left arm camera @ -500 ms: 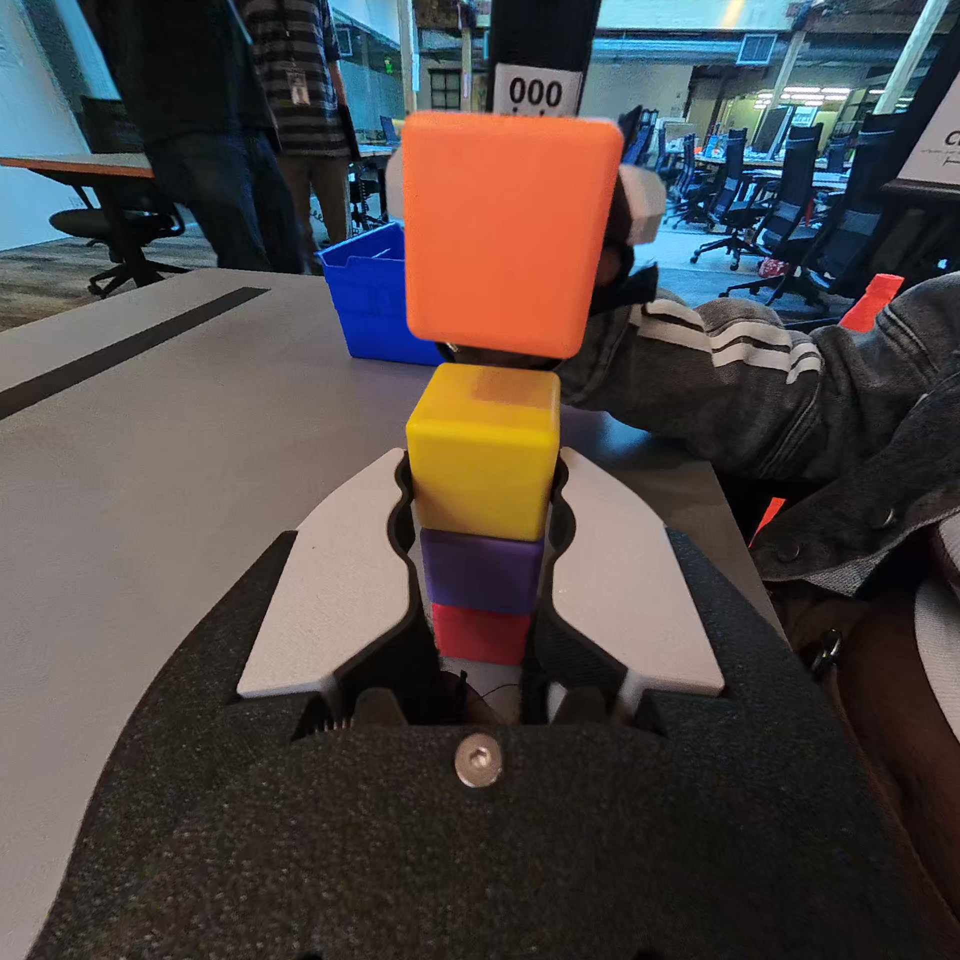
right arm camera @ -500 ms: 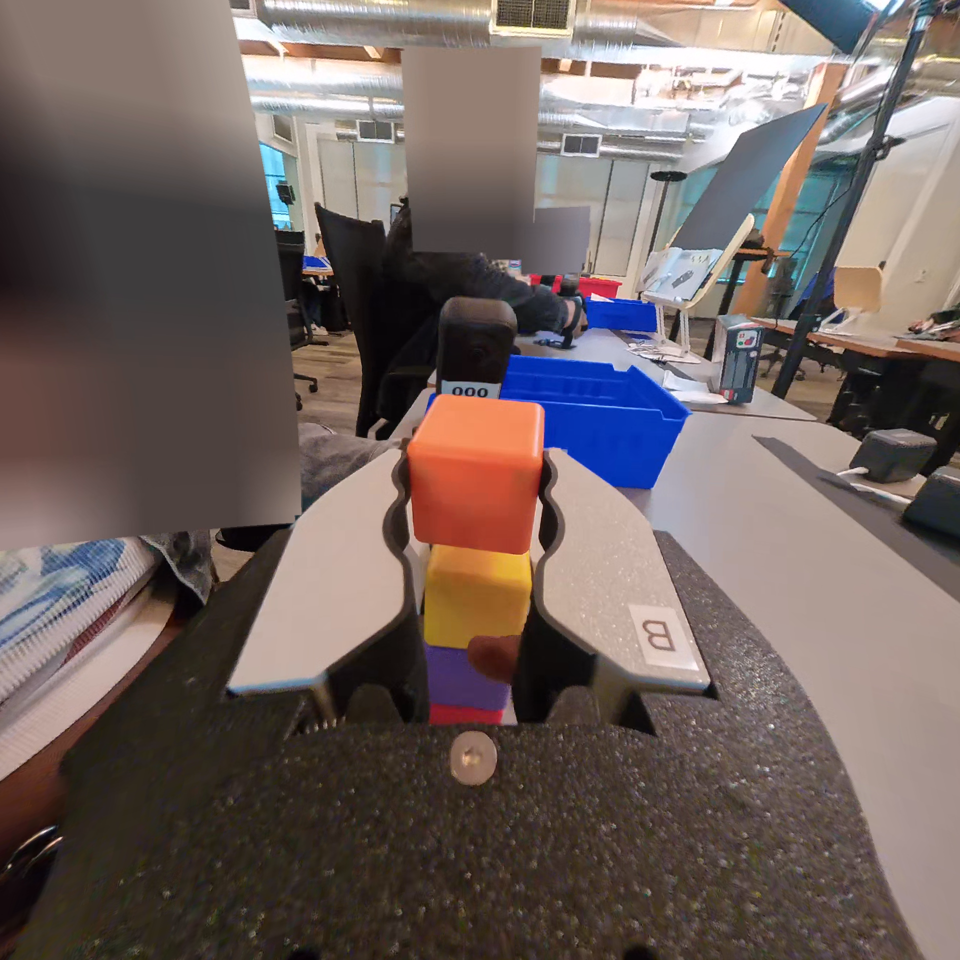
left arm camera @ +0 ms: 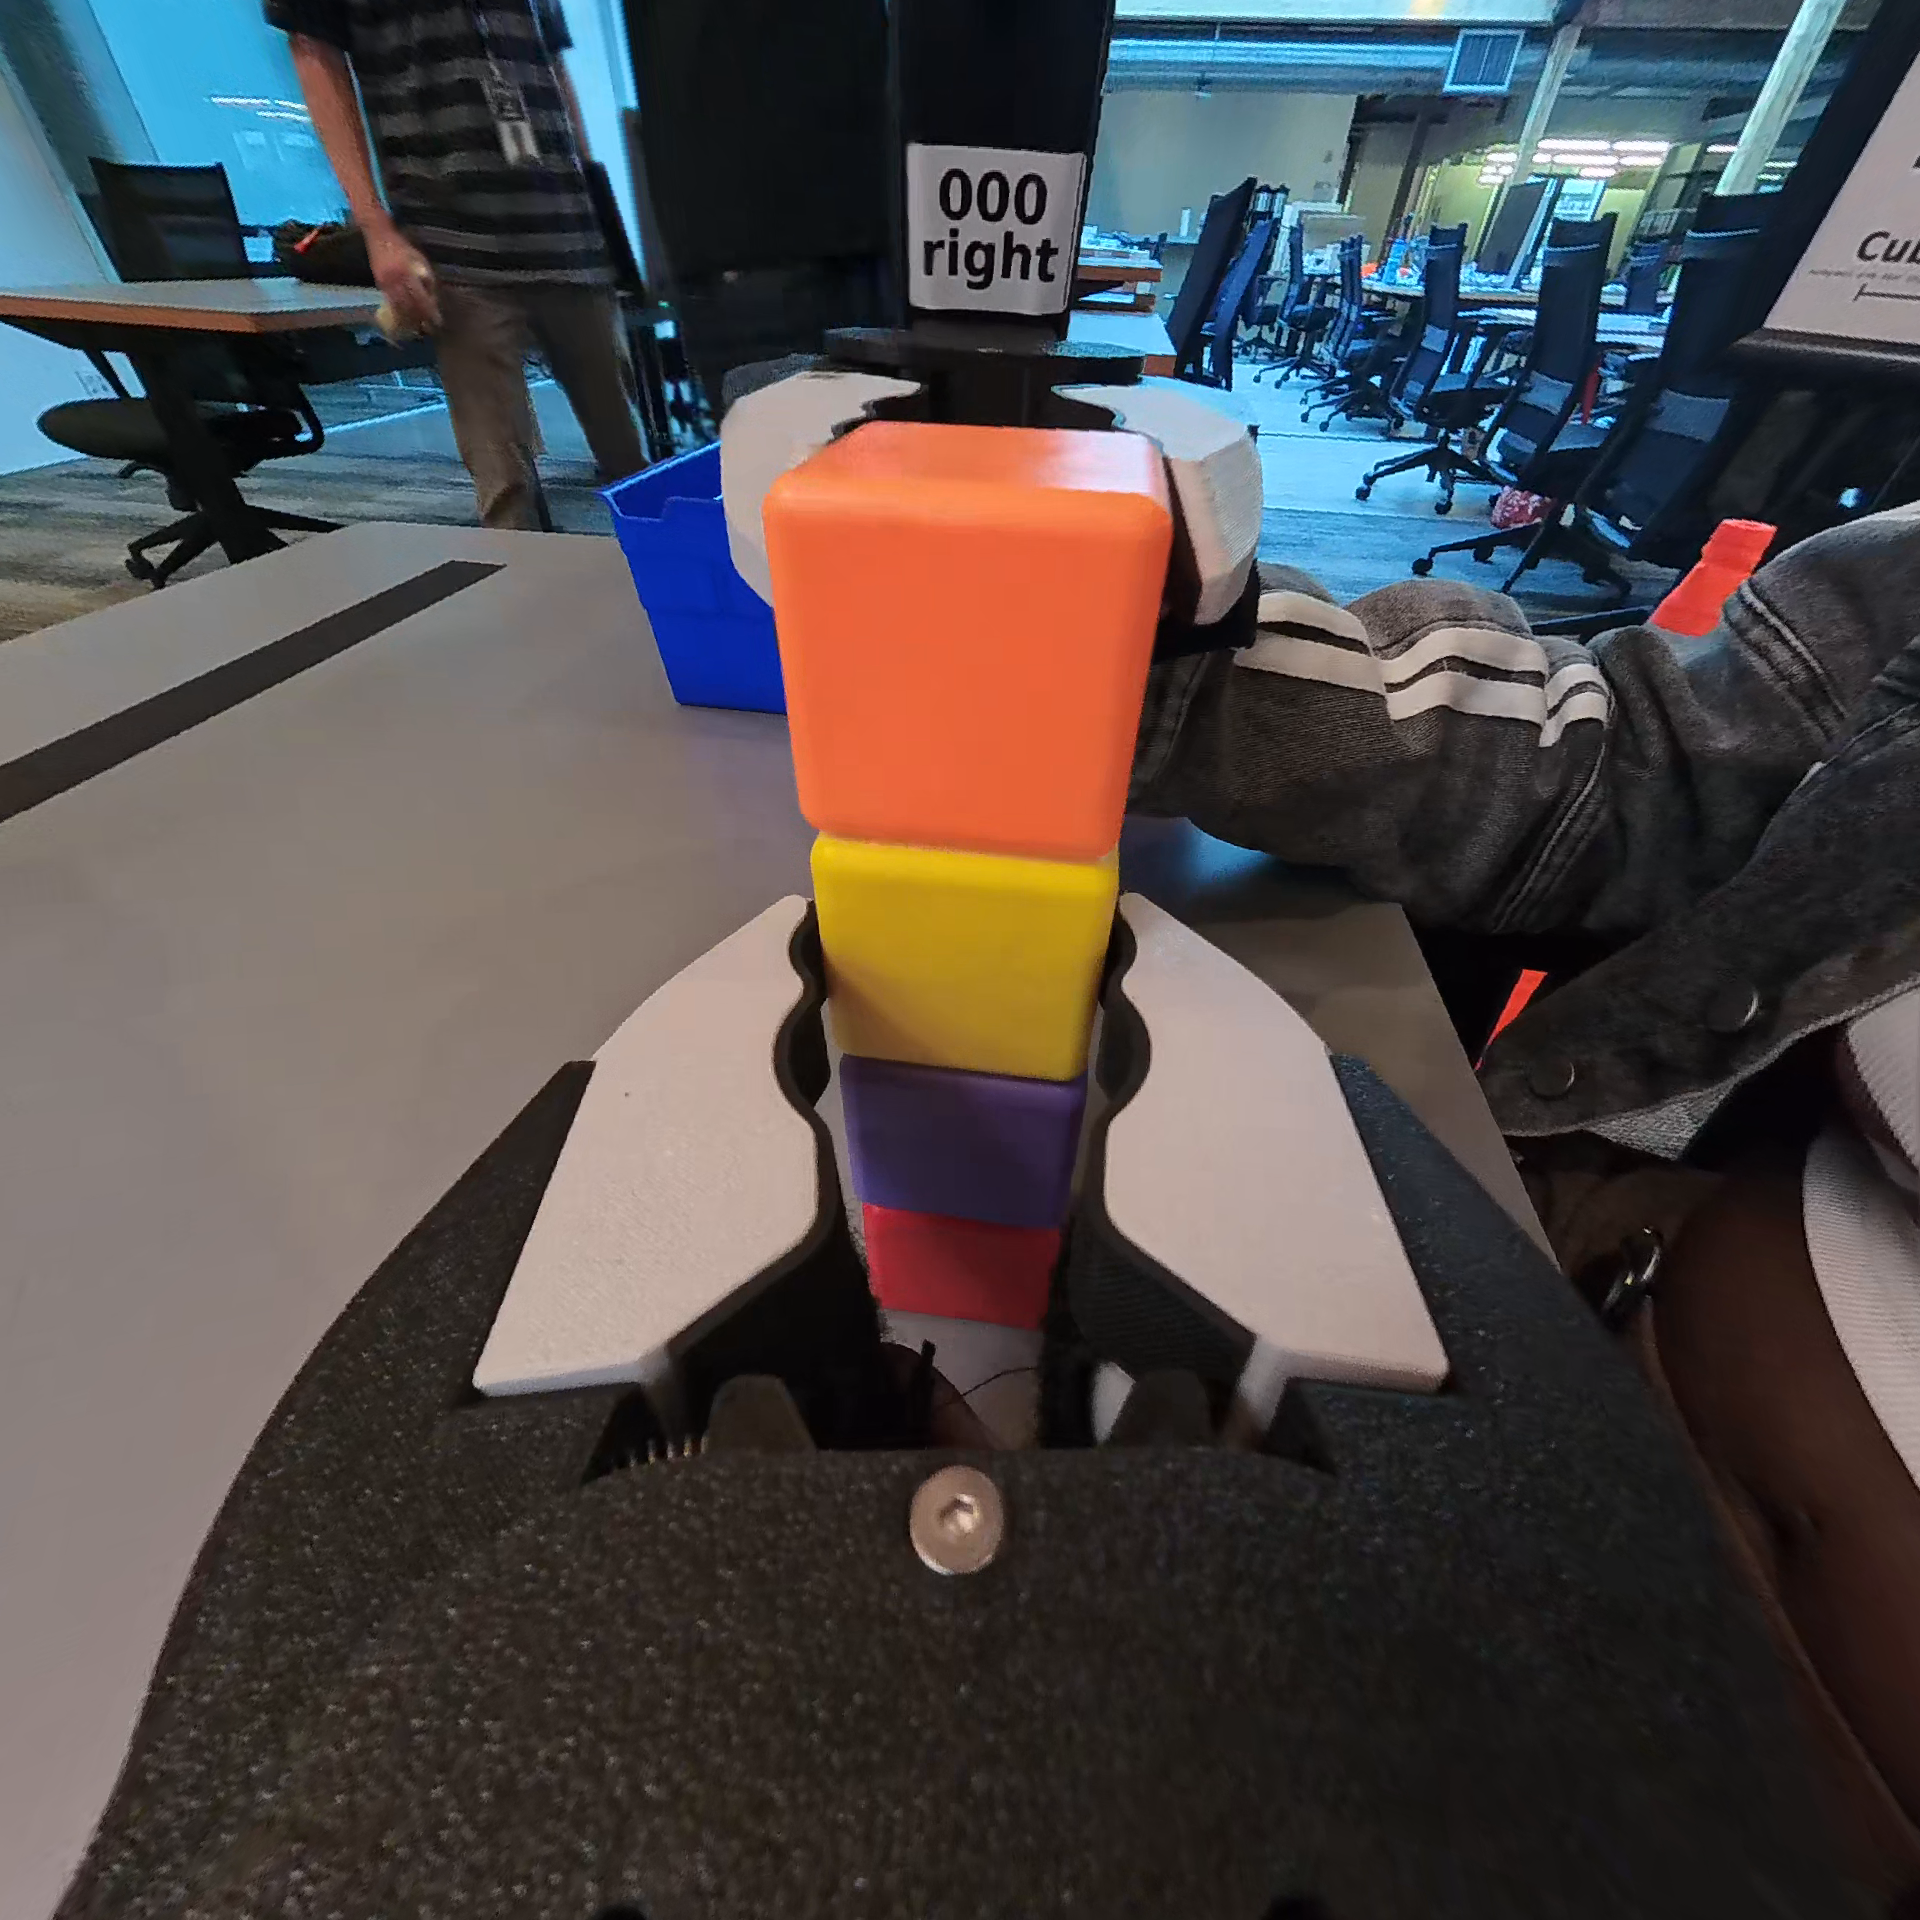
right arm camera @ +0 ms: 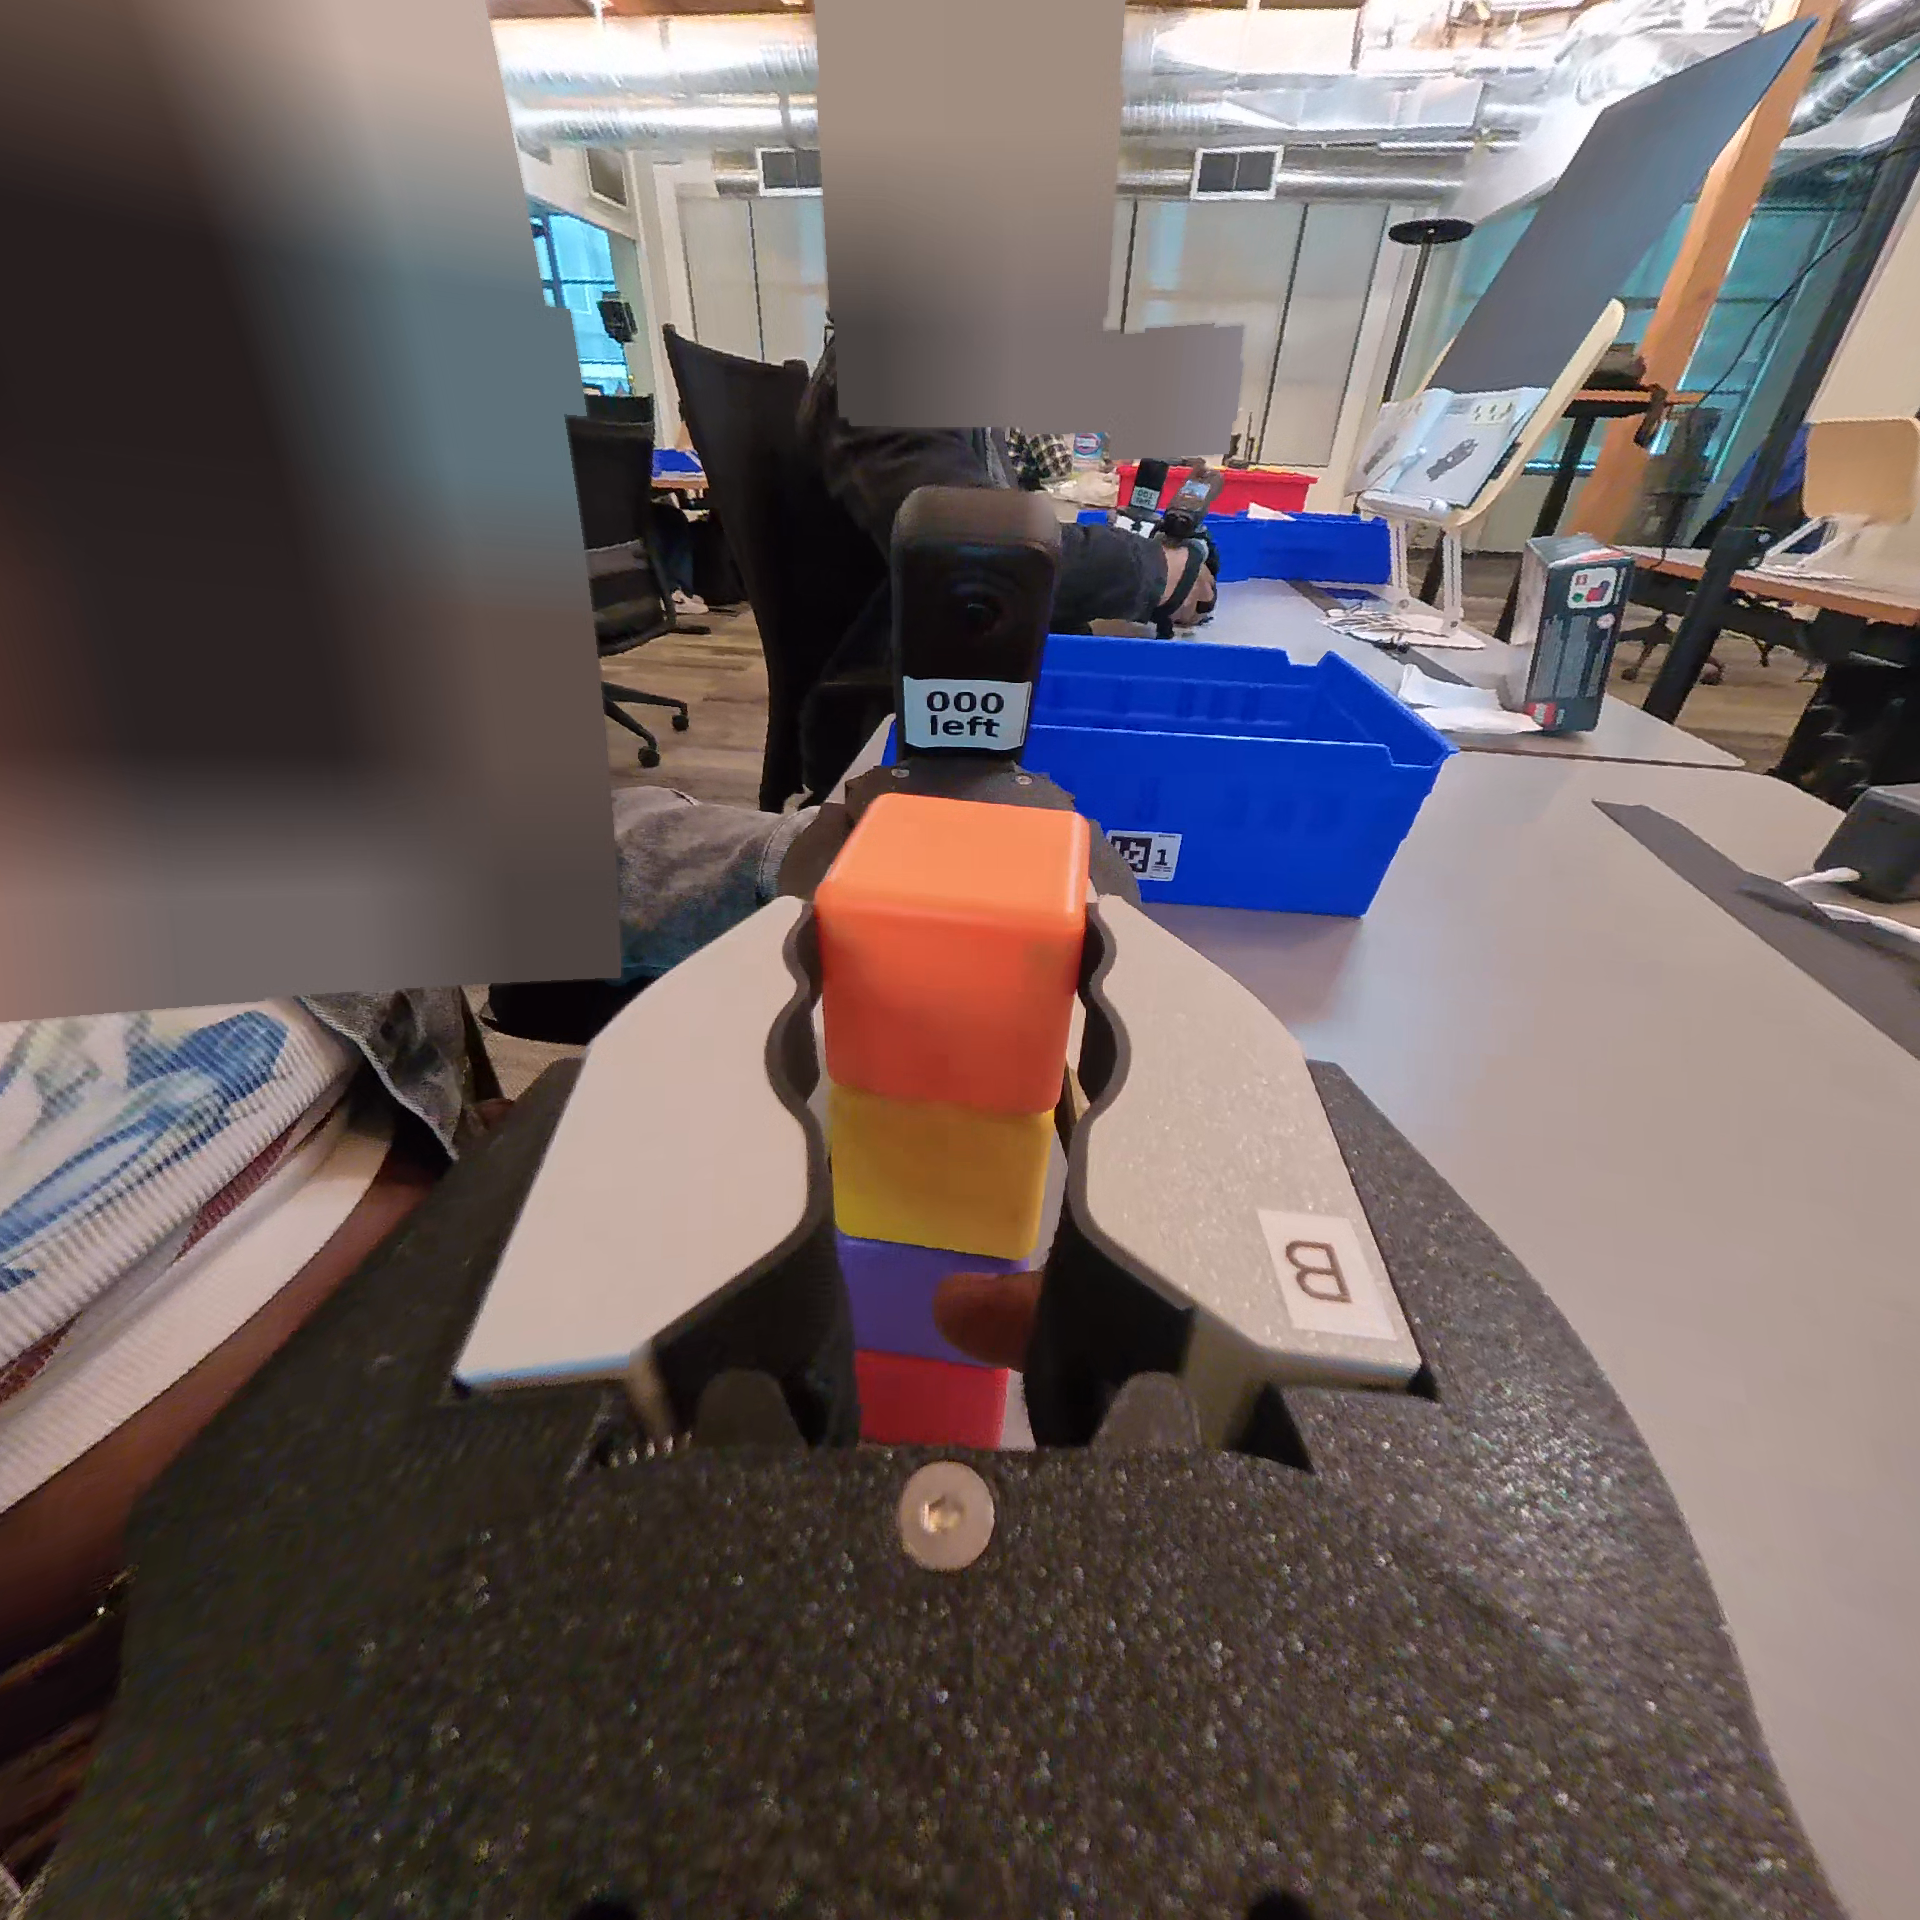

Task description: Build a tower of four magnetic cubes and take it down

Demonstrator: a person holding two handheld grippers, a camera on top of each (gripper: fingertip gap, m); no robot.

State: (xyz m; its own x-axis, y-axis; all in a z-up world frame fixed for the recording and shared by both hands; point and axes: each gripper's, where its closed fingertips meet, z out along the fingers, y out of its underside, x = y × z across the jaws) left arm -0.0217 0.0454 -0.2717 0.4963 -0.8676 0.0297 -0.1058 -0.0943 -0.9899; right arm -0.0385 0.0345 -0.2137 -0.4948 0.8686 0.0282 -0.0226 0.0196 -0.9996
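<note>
A tower of four cubes stands on the grey table [left arm camera: 312, 935]: red [left arm camera: 961, 1262] at the bottom, then purple [left arm camera: 961, 1138], yellow [left arm camera: 961, 956] and orange [left arm camera: 961, 634] on top. My left gripper [left arm camera: 964, 914] is shut on the yellow cube, with both pads against its sides. My right gripper [right arm camera: 951, 925] is shut on the orange cube [right arm camera: 951, 956], which rests flat on the yellow cube [right arm camera: 940, 1169]. The two grippers face each other across the tower.
A blue bin [right arm camera: 1226, 790] stands on the table behind the tower and also shows in the left wrist view [left arm camera: 686, 613]. A grey sleeve [left arm camera: 1455, 748] reaches in from the right. A person [left arm camera: 468, 208] stands beyond the table's far edge. Some 6 centimetres of space lies between my two pairs of fingers.
The orange cube hung tilted above the yellow one with a gap. My right gripper has lowered it, and it now sits on the yellow cube. My left gripper keeps its hold.
</note>
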